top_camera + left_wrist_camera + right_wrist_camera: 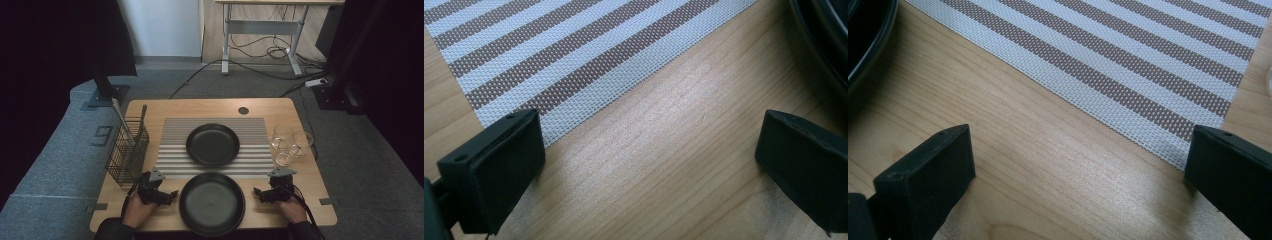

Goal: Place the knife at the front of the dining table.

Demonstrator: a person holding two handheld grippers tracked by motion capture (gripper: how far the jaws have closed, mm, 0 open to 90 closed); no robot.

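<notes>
Black and shallow, the near plate (pixel 212 203) sits on the bare tabletop (pixel 150 107) at the front edge, just short of the striped mat (pixel 170 131). A second plate (pixel 213 144) rests on the mat behind it.

Your left tongs (pixel 167 196) lie just left of the near plate, jaws spread wide and empty. Your right tongs (pixel 260 192) lie just right of it, also spread wide and empty. Neither set touches the plate. In the left gripper view the plate rim (pixel 819 35) lies at the upper right, beyond the jaws; in the right gripper view the rim (pixel 868 45) lies at the upper left.

Judged hazards from this position:

- The rim is low and sloped. If you close on it too high or too shallow, the jaws are likely to slip off.
- If one side lifts before the other, the plate may tilt and slide toward the front edge.
- Three glasses (pixel 289 144) stand close together behind your right hand. A wide swing of the right tongs could knock them.
- A wire basket (pixel 127 152) with utensils stands behind your left hand; keep the cable away from it.
</notes>
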